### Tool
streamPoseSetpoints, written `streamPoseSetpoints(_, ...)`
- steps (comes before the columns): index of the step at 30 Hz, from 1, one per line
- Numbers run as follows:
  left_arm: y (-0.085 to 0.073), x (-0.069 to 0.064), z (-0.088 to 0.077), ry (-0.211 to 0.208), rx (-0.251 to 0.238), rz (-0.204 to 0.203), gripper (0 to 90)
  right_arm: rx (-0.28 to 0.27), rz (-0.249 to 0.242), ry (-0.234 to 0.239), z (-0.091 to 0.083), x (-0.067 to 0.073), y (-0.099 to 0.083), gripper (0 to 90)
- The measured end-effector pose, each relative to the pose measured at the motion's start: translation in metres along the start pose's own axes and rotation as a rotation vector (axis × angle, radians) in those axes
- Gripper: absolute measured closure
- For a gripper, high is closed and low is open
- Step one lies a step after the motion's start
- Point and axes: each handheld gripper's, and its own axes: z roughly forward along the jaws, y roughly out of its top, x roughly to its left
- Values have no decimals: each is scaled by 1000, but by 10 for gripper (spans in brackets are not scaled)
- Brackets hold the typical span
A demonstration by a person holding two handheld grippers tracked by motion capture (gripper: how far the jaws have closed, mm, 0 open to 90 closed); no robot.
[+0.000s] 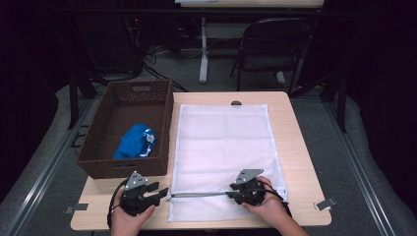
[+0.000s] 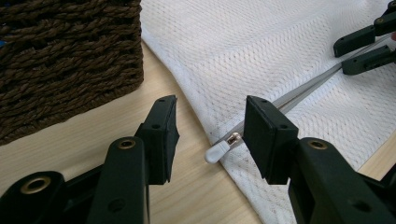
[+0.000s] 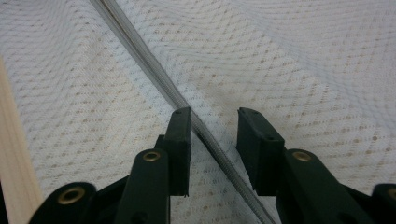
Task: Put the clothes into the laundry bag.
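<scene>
A white mesh laundry bag [image 1: 223, 147] lies flat on the wooden table [image 1: 295, 147]. Its grey zipper [image 1: 199, 194] runs across near the front edge. My left gripper [image 1: 162, 192] is open at the bag's left corner. In the left gripper view, its jaws [image 2: 210, 119] stand on either side of the white zipper pull [image 2: 218, 150] without touching it. My right gripper [image 1: 231, 193] is open farther along the zipper. In the right gripper view, its jaws [image 3: 213, 123] straddle the zipper line [image 3: 149, 70] with the mesh [image 3: 289, 60] under them.
A dark woven basket [image 1: 169, 128] stands at the table's left, close to the bag, with a blue cloth [image 1: 136, 141] inside. Its wall [image 2: 65, 56] is just beyond my left gripper. A folding chair [image 1: 275, 44] stands behind the table.
</scene>
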Motion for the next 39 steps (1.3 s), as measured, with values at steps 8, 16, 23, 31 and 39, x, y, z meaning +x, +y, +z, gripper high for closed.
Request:
streamPoseSetpoints(8, 0, 0, 0, 2, 1, 3, 550, 1, -2, 10, 0, 0, 0, 743)
streamPoseSetpoints(16, 0, 0, 1, 0, 2, 2, 550, 4, -5, 14, 0, 0, 1, 824)
streamPoseSetpoints(23, 0, 0, 1, 0, 2, 2, 550, 17, -15, -2, 0, 1, 3, 879)
streamPoseSetpoints(31, 0, 0, 1, 2, 3, 6, 551, 25, -9, -9, 0, 1, 5, 885)
streamPoseSetpoints(39, 0, 0, 1, 4, -1, -2, 552, 8, 10, -11, -4, -1, 8, 886)
